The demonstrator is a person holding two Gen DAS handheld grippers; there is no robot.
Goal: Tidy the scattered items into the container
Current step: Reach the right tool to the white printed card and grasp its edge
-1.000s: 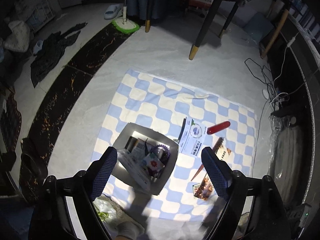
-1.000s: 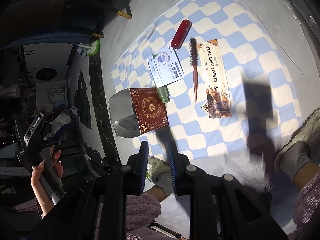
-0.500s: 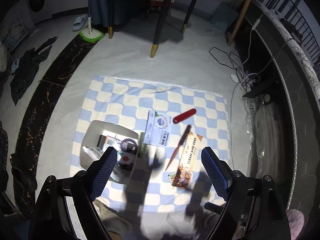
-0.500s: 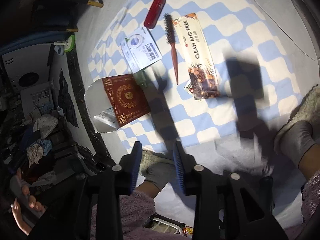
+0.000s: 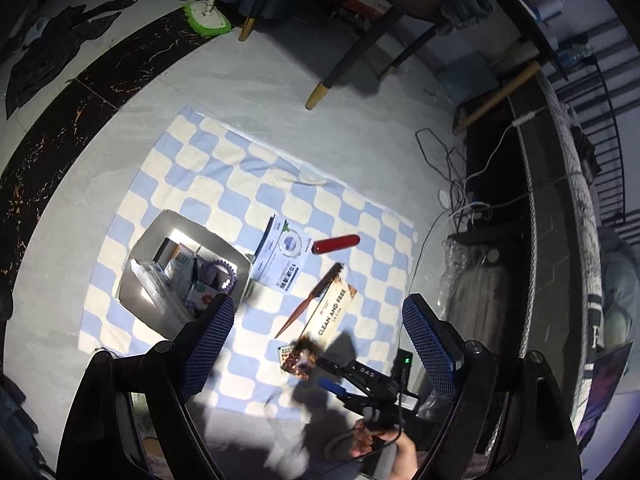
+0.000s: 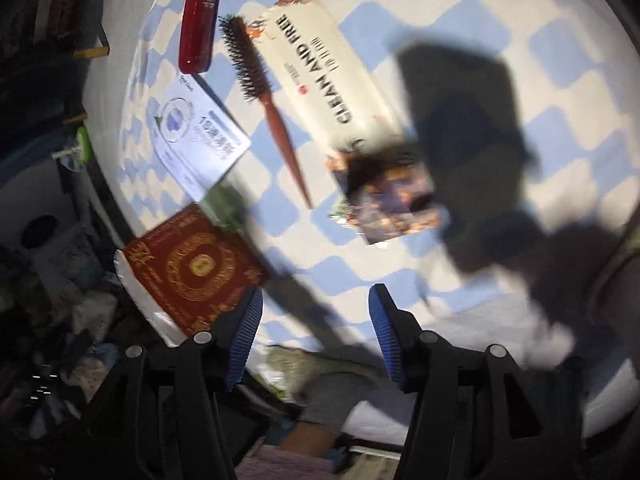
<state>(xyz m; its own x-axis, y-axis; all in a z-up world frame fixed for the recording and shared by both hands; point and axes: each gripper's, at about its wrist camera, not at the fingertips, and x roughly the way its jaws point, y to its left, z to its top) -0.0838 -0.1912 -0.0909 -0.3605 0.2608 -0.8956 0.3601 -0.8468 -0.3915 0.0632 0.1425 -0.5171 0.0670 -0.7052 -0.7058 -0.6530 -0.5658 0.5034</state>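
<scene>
Right wrist view: the right claw (image 6: 316, 336) is seen with its jaws opening and nothing between them, above the near edge of the checked cloth (image 6: 500, 4)
Left wrist view: the left claw (image 5: 318, 340) is held wide open and empty, high over the cloth
Container: the grey box (image 5: 182, 272) sits on the left part of the cloth and is already partly filled; from the right wrist its top is covered by a red and gold booklet (image 6: 192, 272)
Items left out: 5 are counted on the cloth – a red case (image 6: 199, 26), a round hairbrush (image 6: 262, 100), a "CLEAN AND FREE" packet (image 6: 332, 92), a white leaflet (image 6: 196, 140) and a small green bottle (image 6: 222, 200) just beside the box
Thing relative to claw: the packet's dark end lies ahead of the right claw, near but not between the fingers; the brush lies just left of it
Step in hand: judged to be a reach for the packet or the brush
Doing it well: the fingers should be set astride the packet's short width, lowered until the cloth is nearly touched, then closed; cloth should not be pinched, and the brush should not be nudged
</scene>
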